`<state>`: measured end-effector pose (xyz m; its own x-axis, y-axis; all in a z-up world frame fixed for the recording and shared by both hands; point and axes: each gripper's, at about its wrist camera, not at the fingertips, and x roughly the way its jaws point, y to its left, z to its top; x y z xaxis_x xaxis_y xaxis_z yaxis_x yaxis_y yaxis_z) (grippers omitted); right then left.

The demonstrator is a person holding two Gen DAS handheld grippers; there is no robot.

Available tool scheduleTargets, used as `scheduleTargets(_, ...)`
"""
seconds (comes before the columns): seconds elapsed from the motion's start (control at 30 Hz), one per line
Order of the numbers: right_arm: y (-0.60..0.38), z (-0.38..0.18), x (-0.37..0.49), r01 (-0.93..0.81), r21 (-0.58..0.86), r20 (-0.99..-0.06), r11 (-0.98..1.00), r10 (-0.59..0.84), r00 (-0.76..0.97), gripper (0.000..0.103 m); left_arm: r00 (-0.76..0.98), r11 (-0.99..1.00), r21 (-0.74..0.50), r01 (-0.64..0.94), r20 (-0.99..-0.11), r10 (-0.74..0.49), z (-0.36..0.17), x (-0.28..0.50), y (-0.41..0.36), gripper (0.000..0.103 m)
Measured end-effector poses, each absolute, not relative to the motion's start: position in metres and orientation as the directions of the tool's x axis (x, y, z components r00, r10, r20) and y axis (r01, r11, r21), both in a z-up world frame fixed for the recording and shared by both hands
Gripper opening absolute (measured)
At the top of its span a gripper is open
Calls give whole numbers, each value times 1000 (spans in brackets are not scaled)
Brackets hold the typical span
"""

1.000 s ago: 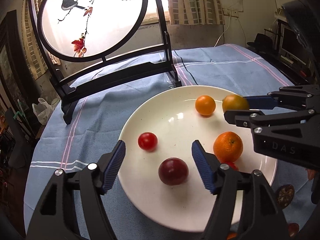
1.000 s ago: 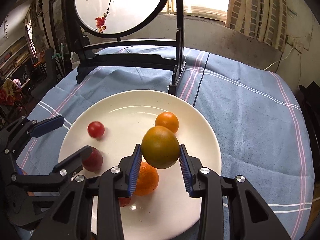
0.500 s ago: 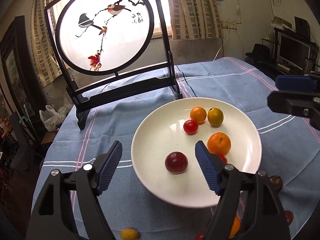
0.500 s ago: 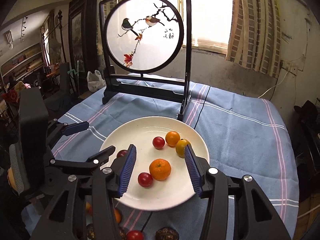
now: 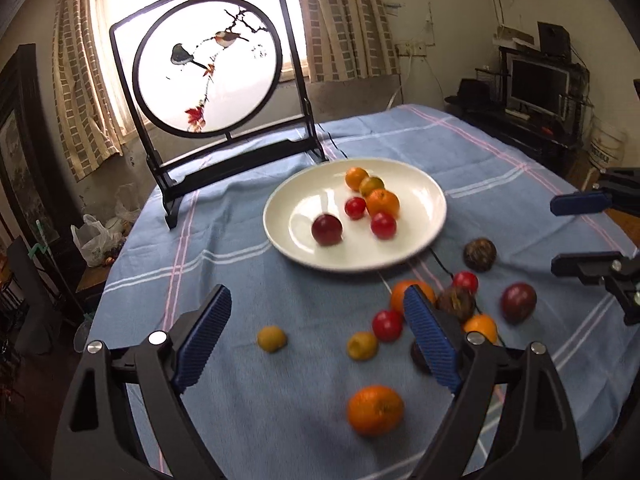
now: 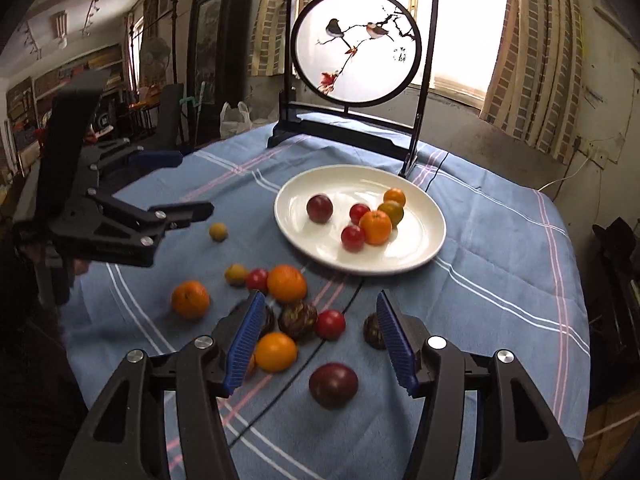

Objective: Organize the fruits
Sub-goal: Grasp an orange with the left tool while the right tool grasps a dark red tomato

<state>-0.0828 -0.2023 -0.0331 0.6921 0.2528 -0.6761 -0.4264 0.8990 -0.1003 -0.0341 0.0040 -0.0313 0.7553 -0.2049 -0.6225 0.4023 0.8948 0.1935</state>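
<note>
Both tongs, left [image 5: 316, 344] and right [image 6: 320, 340], have just been opening and hold nothing. Loose fruits [image 6: 276, 352] crowd at six o'clock from the plate [image 6: 424, 248]; a careless grab may roll neighbours off the tabletop [image 6: 500, 280].

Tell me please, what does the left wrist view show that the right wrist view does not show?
Only the left wrist view shows a television on a dark stand at the right wall. Only the right wrist view shows wall shelves at the far left and the whole left gripper from the side. Both show the white plate holding six fruits, loose fruit on the blue tablecloth, and the round bird screen.
</note>
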Motion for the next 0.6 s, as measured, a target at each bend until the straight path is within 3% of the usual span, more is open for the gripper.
scheduleTargets(0.13,-216,-76,-84,-404,-106,-772,909,181,609,58,700,863,209,460,-683,-208,-67,-58,14,85)
scheduleTargets(0.37,-214,-107,-59,-403,-70,-818,913,178,547,58,614,857,147,494,-756,-224,-100,-55,19,85)
scheduleTargets(0.43,-208,-112,-54,-423,-58,-830,904,191,524,42,601,857,142,496,-768,-221,-105,-50,16,85)
scheduleTargets(0.6,-207,-109,-59,-434,-77,-826,898,186,532,40,560,845,123,520,-796,-229,-116,-37,4,85)
